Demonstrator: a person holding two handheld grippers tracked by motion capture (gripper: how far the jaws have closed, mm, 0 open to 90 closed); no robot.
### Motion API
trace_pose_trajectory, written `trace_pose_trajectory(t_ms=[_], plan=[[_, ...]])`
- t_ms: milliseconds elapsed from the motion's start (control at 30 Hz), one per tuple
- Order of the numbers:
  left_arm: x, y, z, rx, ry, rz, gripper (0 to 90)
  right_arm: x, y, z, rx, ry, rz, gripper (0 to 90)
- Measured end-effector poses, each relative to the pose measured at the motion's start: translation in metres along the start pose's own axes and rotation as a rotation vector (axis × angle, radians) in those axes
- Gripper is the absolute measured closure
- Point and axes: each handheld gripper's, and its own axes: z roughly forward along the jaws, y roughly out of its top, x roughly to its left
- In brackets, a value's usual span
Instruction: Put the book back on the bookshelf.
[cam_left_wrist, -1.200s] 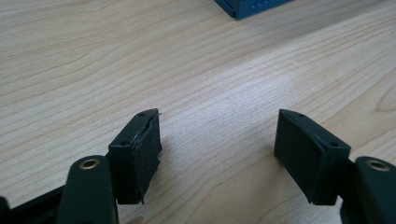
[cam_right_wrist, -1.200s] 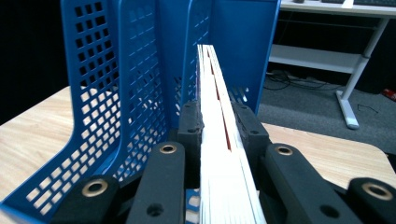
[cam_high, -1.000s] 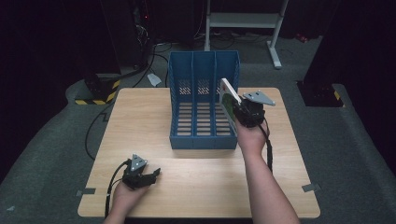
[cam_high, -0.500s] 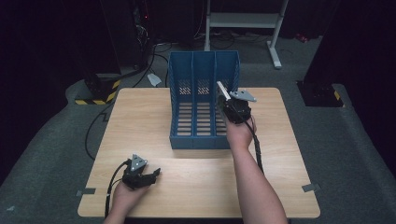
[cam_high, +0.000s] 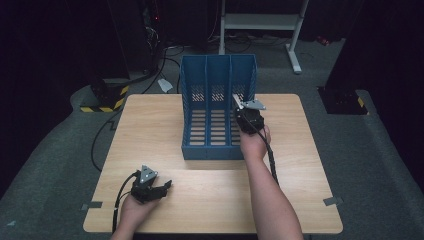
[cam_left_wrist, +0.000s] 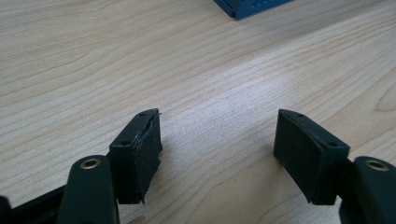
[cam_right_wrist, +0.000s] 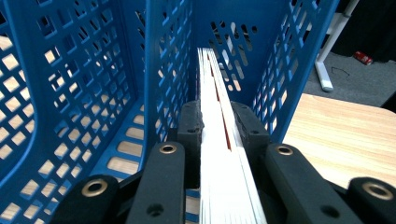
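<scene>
A blue three-slot file rack (cam_high: 218, 107) stands on the wooden table (cam_high: 150, 125). My right gripper (cam_high: 239, 106) is shut on a thin white book or stack of pages (cam_right_wrist: 215, 126), held edge-on and reaching into the rack's right-hand slot (cam_right_wrist: 243, 70). In the right gripper view the pads (cam_right_wrist: 191, 128) clamp the white stack from both sides, with a red line along its edge. My left gripper (cam_high: 165, 186) rests near the table's front left, jaws open over bare wood (cam_left_wrist: 219, 135) with nothing between them.
The rack's left and middle slots (cam_right_wrist: 70, 107) hold nothing. A white-framed stand (cam_high: 260, 22) sits on the floor behind the table. Cables and a yellow-black striped block (cam_high: 102, 102) lie on the floor at the back left. Bare wood surrounds the rack.
My right gripper has moved left and down with the white stack, from beside the rack's right wall into its right-hand slot. The left gripper has stayed still.
</scene>
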Motion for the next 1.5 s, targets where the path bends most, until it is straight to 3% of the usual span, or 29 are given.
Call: trace_pose_trajectory(t_ms=[233, 333, 833, 1033, 1200, 1333, 1500], plan=[[0.000, 0.000, 0.000, 0.001, 0.000, 0.000, 32.0, -0.001, -0.003, -0.002, 0.024, 0.009, 0.004, 75.2], [0.000, 0.000, 0.000, 0.000, 0.000, 0.001, 32.0, 0.000, -0.005, -0.004, 0.051, 0.015, -0.020, 75.1], [0.000, 0.000, 0.000, 0.000, 0.001, 0.001, 32.1, -0.006, -0.016, -0.011, 0.137, 0.044, 0.011, 73.8], [0.000, 0.000, 0.000, 0.000, 0.000, 0.001, 32.1, -0.008, -0.009, -0.009, 0.128, 0.060, 0.014, 70.7], [0.000, 0.000, 0.000, 0.000, -0.001, 0.001, 32.1, -0.008, 0.002, -0.002, 0.180, 0.067, 0.007, 71.9], [0.000, 0.000, 0.000, 0.000, -0.001, 0.000, 32.1, -0.007, 0.005, 0.000, 0.193, 0.041, -0.011, 76.6], [0.000, 0.000, 0.000, -0.001, -0.001, 0.000, 32.1, -0.005, 0.003, -0.003, 0.175, -0.028, 0.023, 76.9]])
